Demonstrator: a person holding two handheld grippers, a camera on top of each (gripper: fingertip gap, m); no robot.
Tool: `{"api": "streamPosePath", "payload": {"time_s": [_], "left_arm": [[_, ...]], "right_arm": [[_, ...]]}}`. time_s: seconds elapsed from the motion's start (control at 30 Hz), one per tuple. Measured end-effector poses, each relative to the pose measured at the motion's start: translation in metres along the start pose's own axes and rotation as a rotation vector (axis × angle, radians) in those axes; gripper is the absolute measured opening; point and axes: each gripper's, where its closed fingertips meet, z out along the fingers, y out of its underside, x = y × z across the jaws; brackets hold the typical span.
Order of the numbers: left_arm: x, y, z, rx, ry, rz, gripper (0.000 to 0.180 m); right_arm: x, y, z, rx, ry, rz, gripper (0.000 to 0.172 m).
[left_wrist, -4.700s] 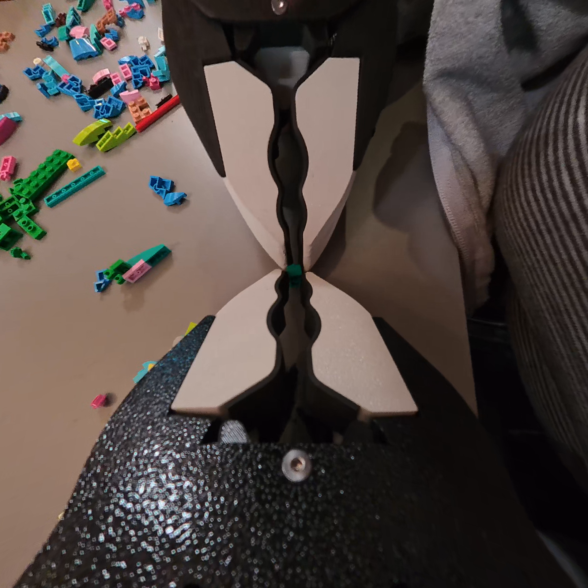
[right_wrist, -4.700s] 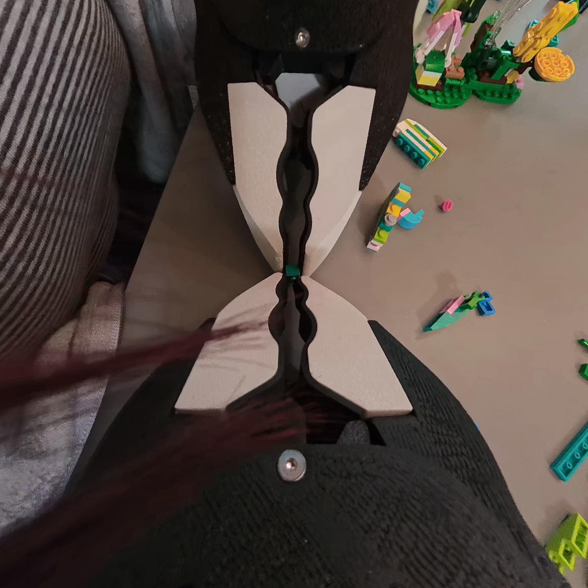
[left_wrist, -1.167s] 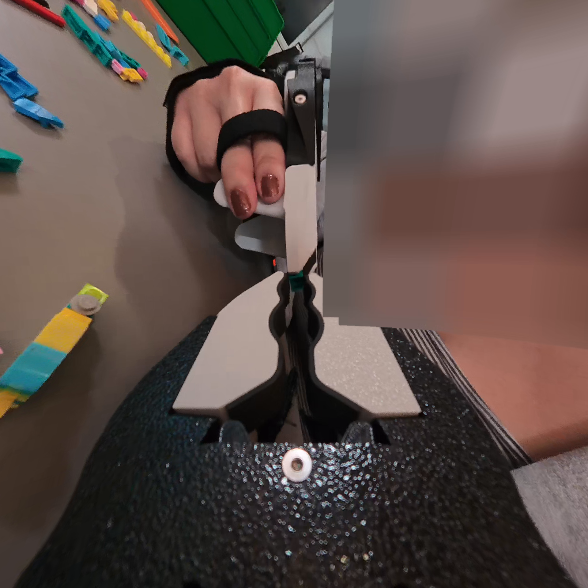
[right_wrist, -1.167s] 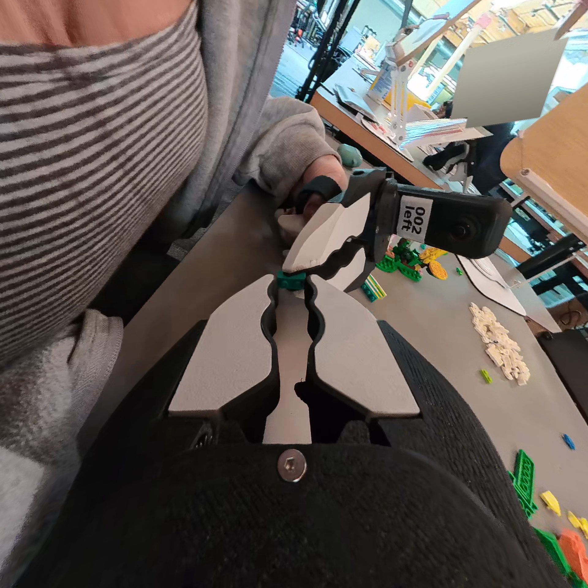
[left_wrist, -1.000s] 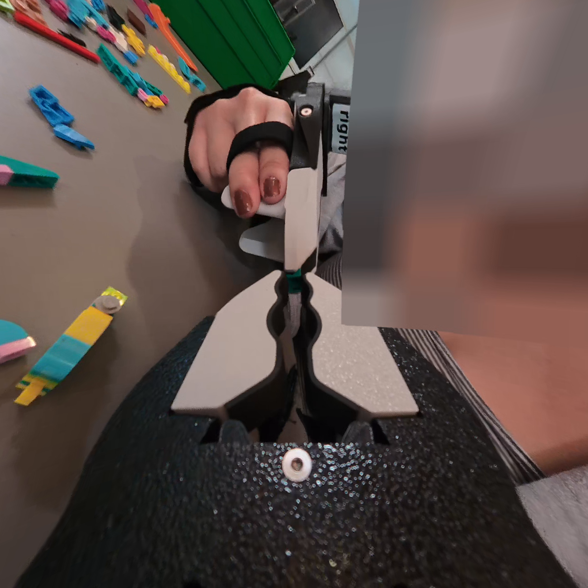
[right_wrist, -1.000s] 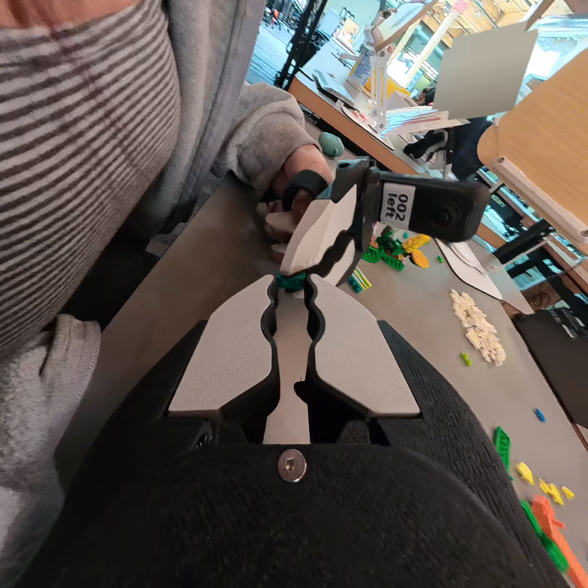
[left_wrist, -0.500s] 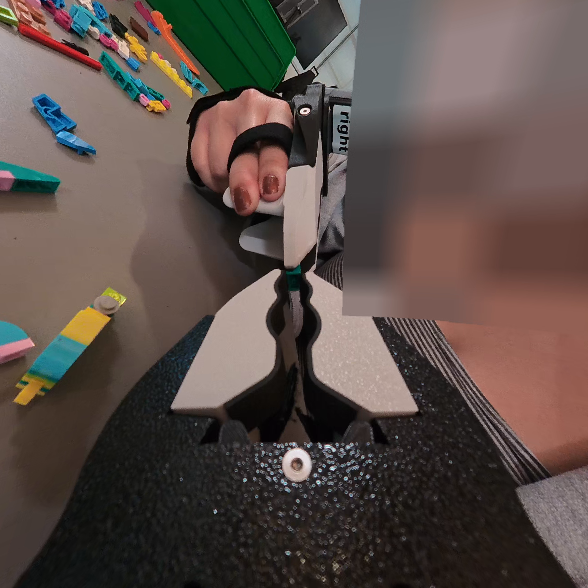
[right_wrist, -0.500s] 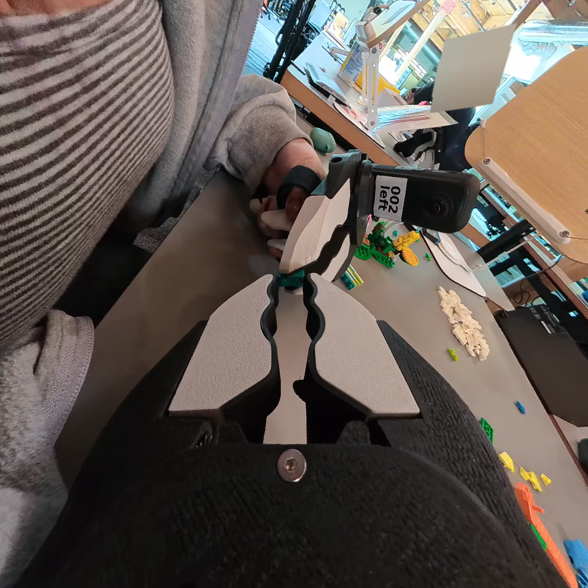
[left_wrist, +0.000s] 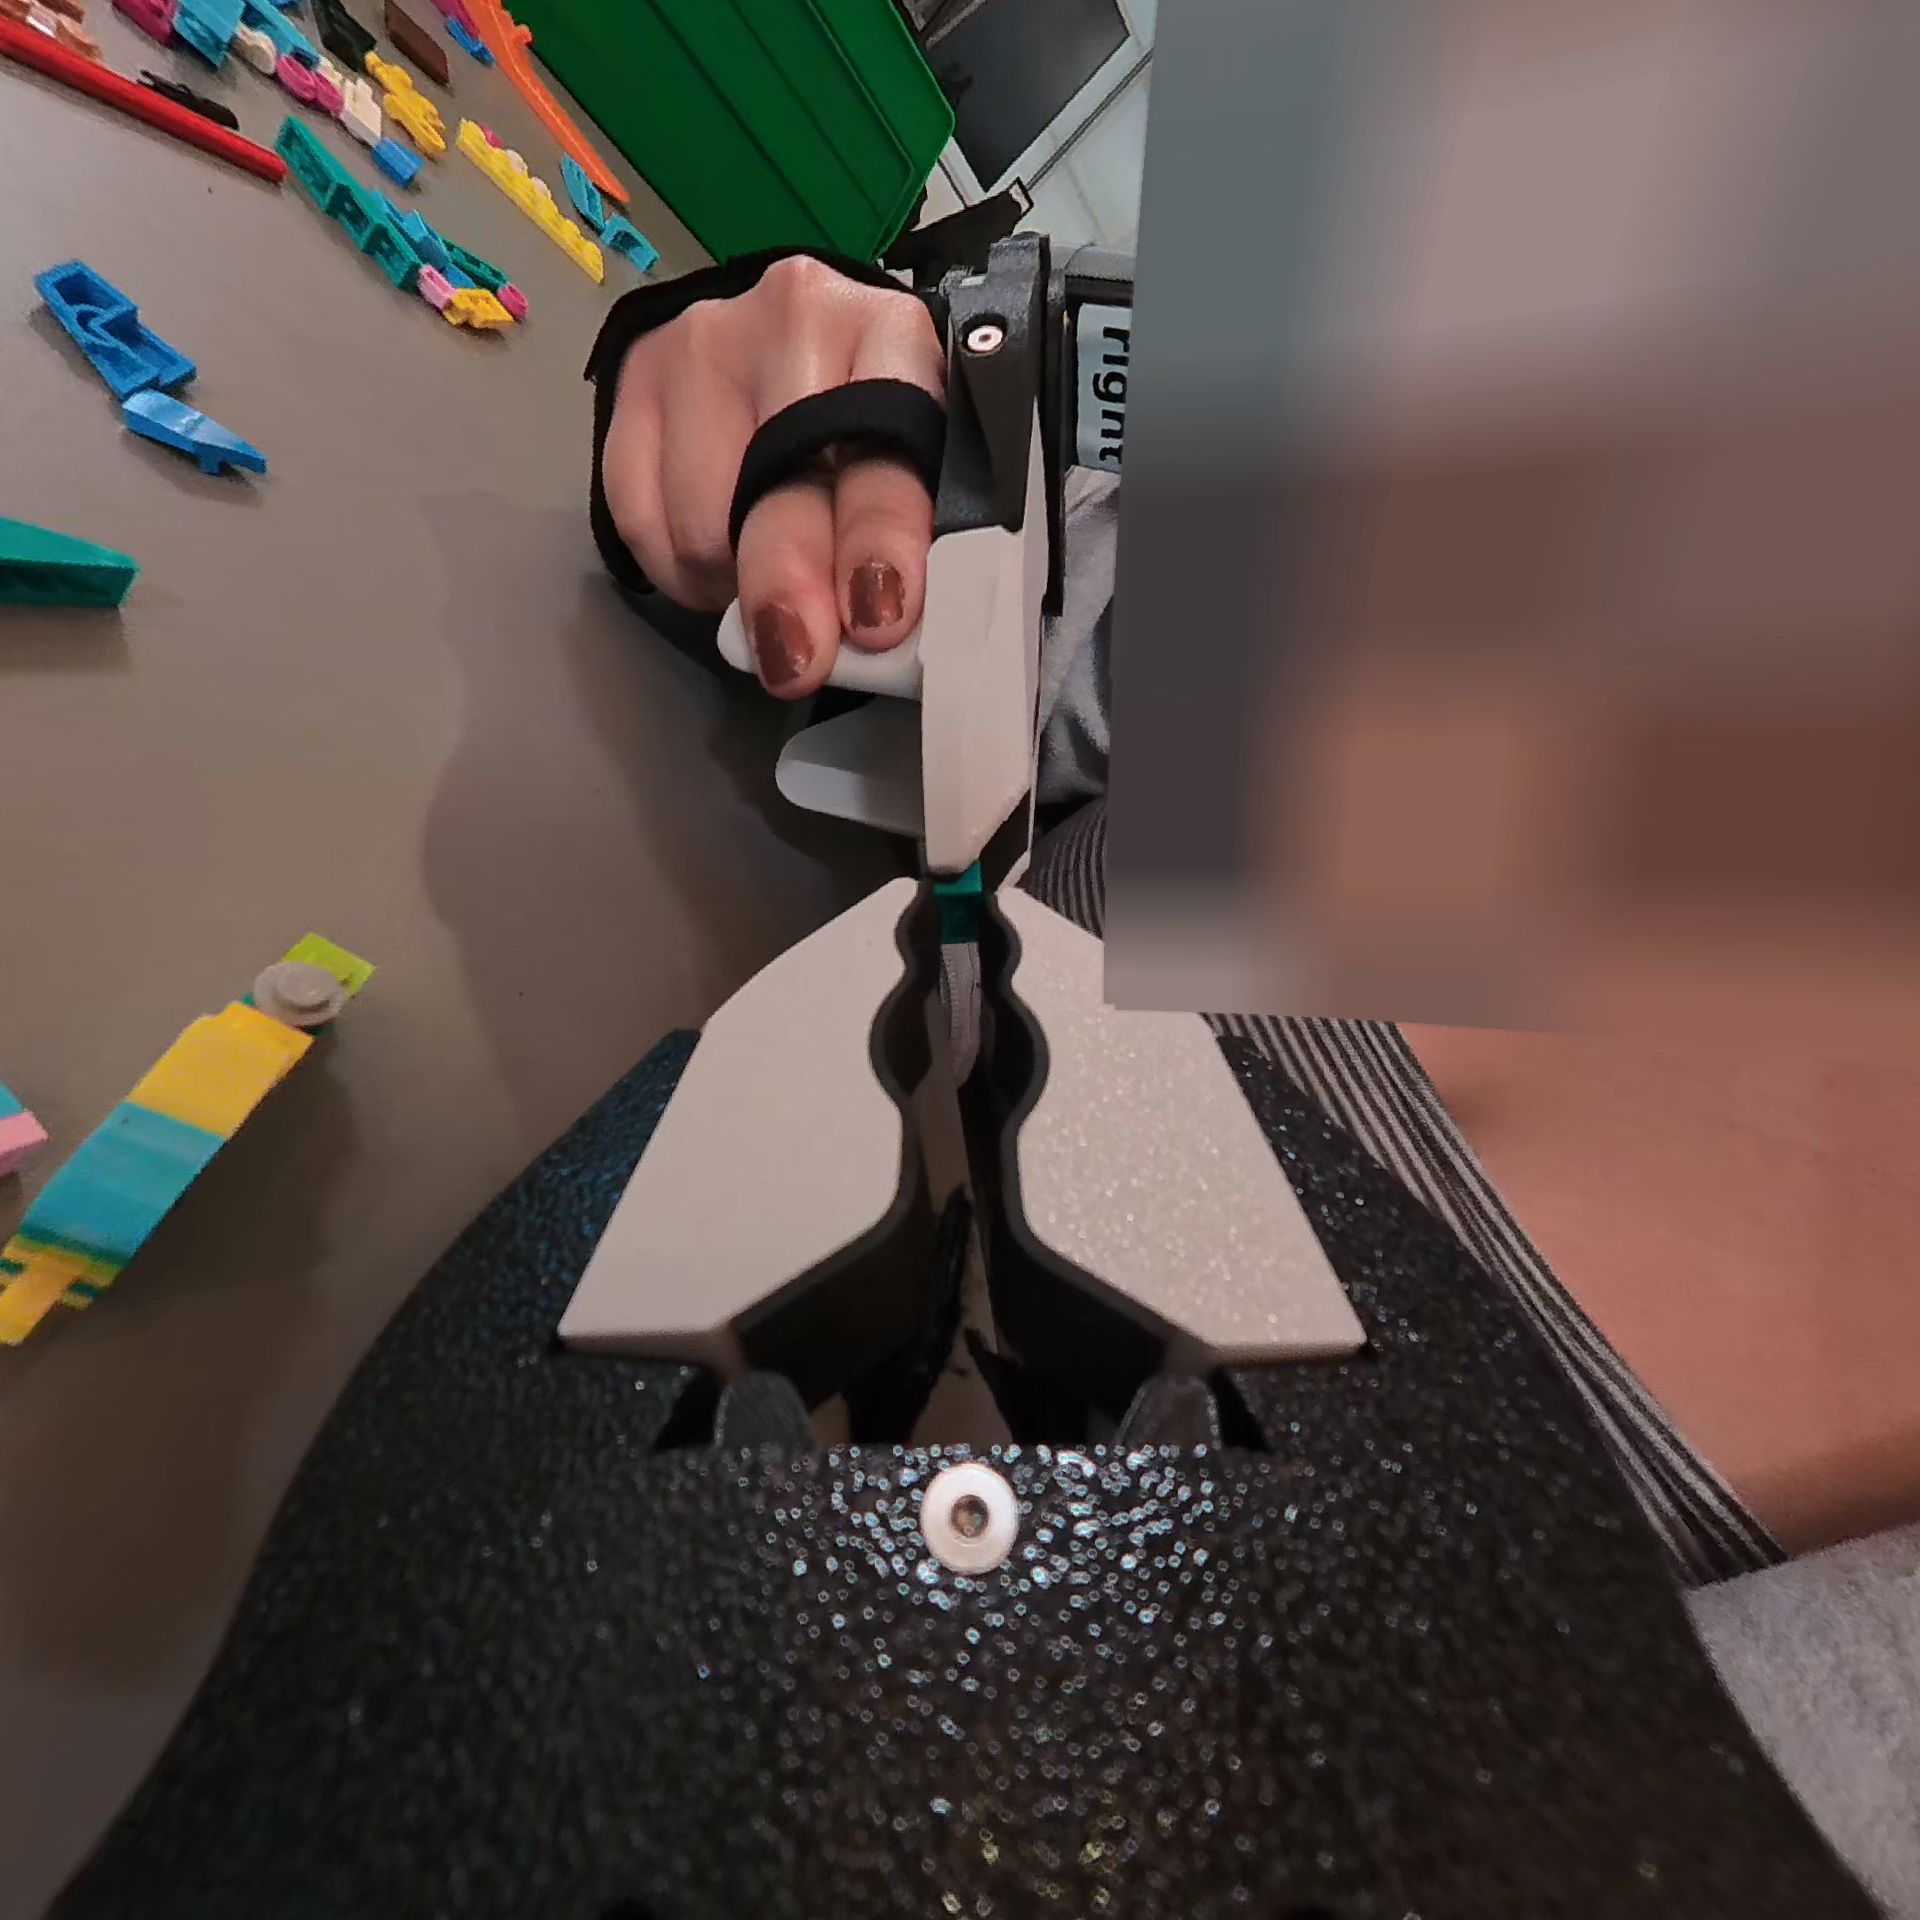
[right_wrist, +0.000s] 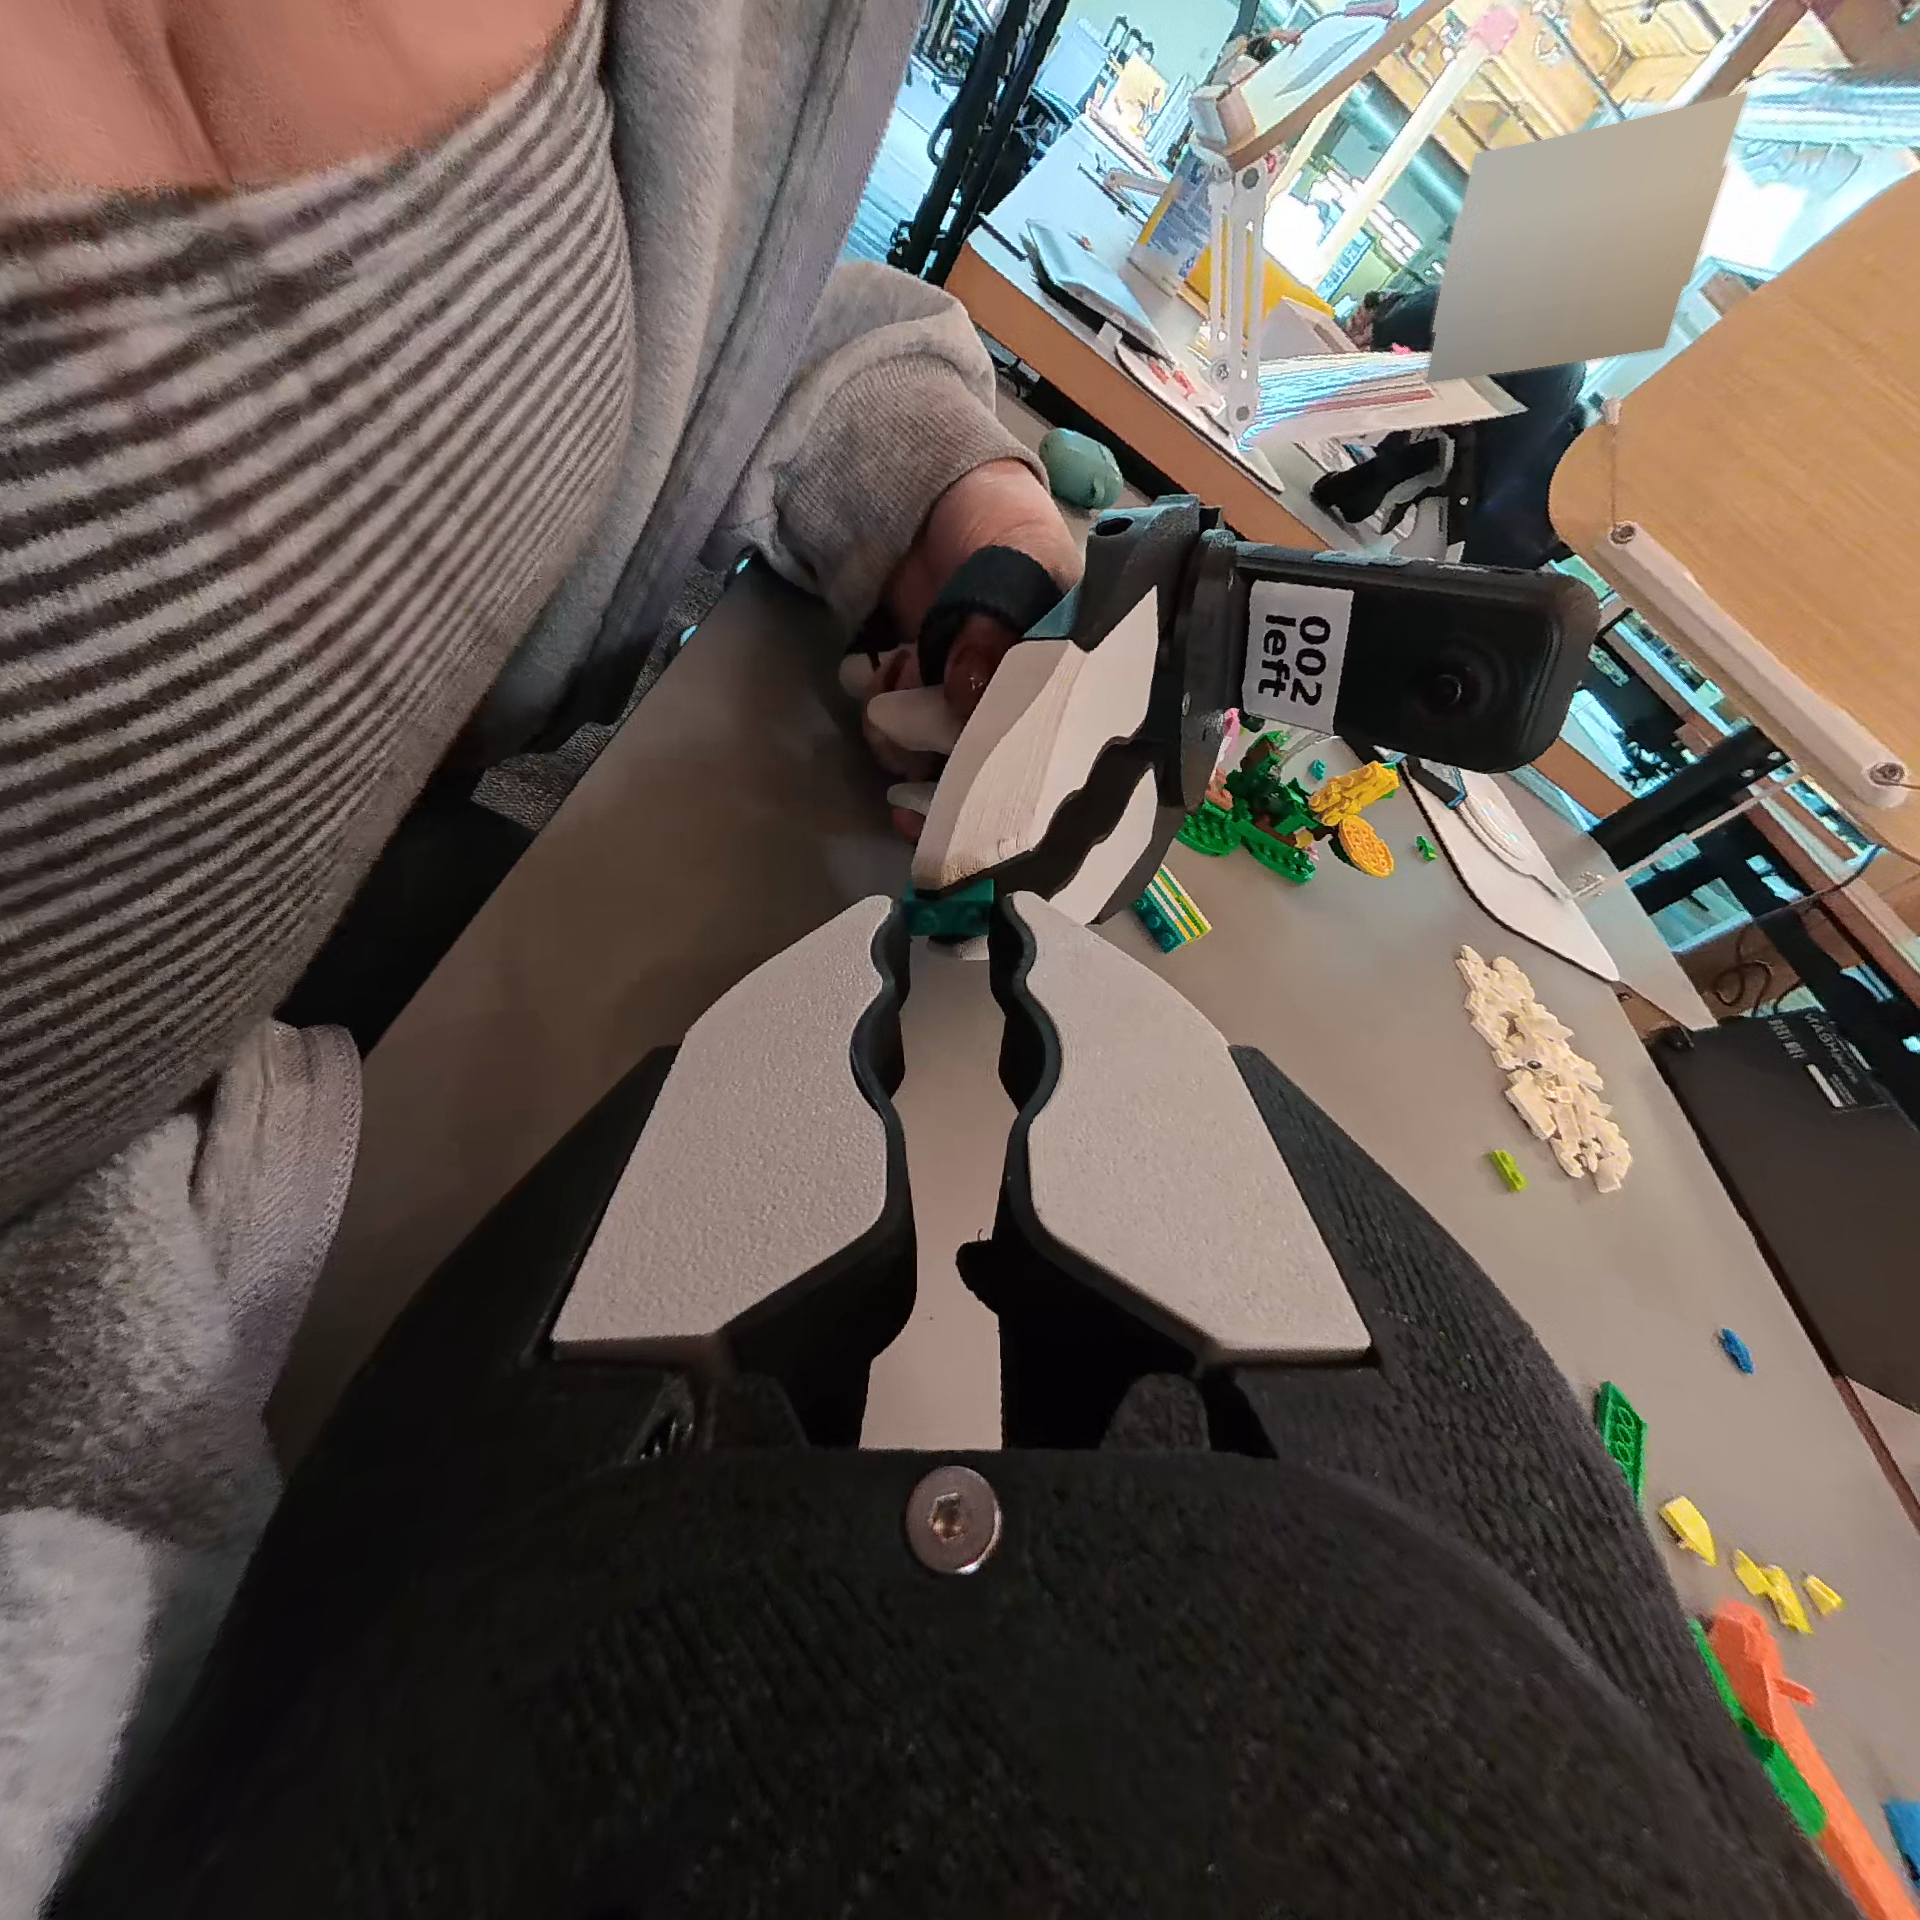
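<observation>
Grippers meet tip to tip above the near edge of the grey worktop (right_wrist: 1351, 1039), both pinching the same small dark-green brick (right_wrist: 948, 912). The right gripper (right_wrist: 948, 914) has its pale fingers nearly closed, the pads pressing on the two ends of the brick. The left gripper (left_wrist: 956, 914) comes at it from the other side, its fingers narrowed to a slim gap with the green brick (left_wrist: 956, 906) caught between the tips. In the right wrist view the left gripper (right_wrist: 961, 883) reaches in from above, tilted, with its fingertips on the brick and a black camera (right_wrist: 1392, 665) with a white label mounted on it.

A hand (left_wrist: 769, 468) with a black finger strap holds the right gripper's handle, seen in the left wrist view; the other hand (right_wrist: 977, 582), coming out of a grey sleeve (right_wrist: 883, 416), holds the left one. The person wears a striped top (right_wrist: 260, 468).

Loose bricks lie about the worktop: a yellow and teal strip (left_wrist: 156, 1132), blue pieces (left_wrist: 135, 364), a row of teal and yellow pieces (left_wrist: 436, 208) near a green bin (left_wrist: 727, 114), a green and yellow build (right_wrist: 1288, 810), a heap of white pieces (right_wrist: 1548, 1070), and an orange piece (right_wrist: 1787, 1714).
</observation>
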Motion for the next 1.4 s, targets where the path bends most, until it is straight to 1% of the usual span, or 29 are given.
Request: {"api": "streamPosePath", "payload": {"time_s": [0.23, 0.43, 0.47, 0.5, 0.53, 0.57, 0.6, 0.63, 0.67, 0.77, 0.93, 1.07, 1.13, 1.17, 1.2, 1.27, 1.33, 1.4], "left_arm": [[0.001, 0.003, 0.002, -0.010, 0.000, 0.006, 0.008], [-0.002, 0.009, 0.004, -0.030, -0.054, 0.040, 0.008], [-0.003, 0.010, 0.003, -0.036, -0.060, 0.042, 0.008], [-0.004, 0.011, -0.005, -0.032, -0.067, 0.026, 0.008], [-0.005, 0.003, -0.016, 0.043, -0.066, -0.002, 0.007], [-0.007, -0.002, -0.021, 0.085, -0.075, -0.011, 0.007], [-0.009, 0.003, -0.015, 0.041, -0.098, 0.003, 0.007], [-0.012, 0.010, -0.008, -0.019, -0.124, 0.026, 0.008], [-0.014, 0.013, -0.005, -0.044, -0.141, 0.035, 0.008], [-0.013, 0.007, -0.011, 0.002, -0.107, -0.009, 0.007], [-0.013, 0.009, -0.009, -0.019, -0.110, -0.007, 0.008], [-0.008, 0.003, -0.008, 0.005, -0.118, 0.064, 0.008], [0.007, -0.009, -0.016, 0.046, -0.125, 0.127, 0.008], [0.015, -0.020, -0.026, 0.077, -0.166, 0.188, 0.008], [0.021, -0.030, -0.041, 0.103, -0.239, 0.257, 0.007], [0.029, -0.053, -0.090, 0.199, -0.467, 0.365, 0.007], [0.032, -0.070, -0.161, 0.318, -0.773, 0.424, 0.007], [0.025, -0.072, -0.248, 0.383, -1.181, 0.470, 0.007]], "right_arm": [[-0.001, 0.003, 0.004, 0.006, -0.014, -0.007, 0.014], [-0.008, 0.005, 0.005, -0.021, -0.017, -0.071, 0.014], [-0.009, 0.005, 0.004, -0.023, -0.021, -0.073, 0.014], [-0.006, 0.007, 0.000, -0.030, -0.012, -0.074, 0.014], [0.004, 0.012, -0.008, -0.037, 0.030, -0.048, 0.014], [0.011, 0.014, -0.013, -0.023, 0.039, -0.004, 0.014], [0.009, 0.012, -0.011, -0.010, 0.019, 0.017, 0.014], [0.002, 0.011, -0.005, -0.009, -0.005, -0.003, 0.014], [-0.003, 0.011, -0.002, -0.017, -0.018, -0.026, 0.014], [0.008, 0.013, -0.007, -0.008, 0.015, 0.030, 0.014], [0.011, 0.022, -0.005, -0.064, 0.045, -0.006, 0.014], [0.019, 0.026, -0.004, -0.088, 0.104, -0.028, 0.014], [0.023, 0.028, -0.003, -0.099, 0.142, -0.054, 0.014], [0.025, 0.028, -0.003, -0.107, 0.159, -0.067, 0.014], [0.027, 0.029, -0.004, -0.114, 0.175, -0.077, 0.014], [0.034, 0.029, -0.005, -0.125, 0.214, -0.091, 0.014], [0.044, 0.028, -0.009, -0.138, 0.264, -0.108, 0.014], [0.059, 0.025, -0.012, -0.161, 0.313, -0.118, 0.014]]}}
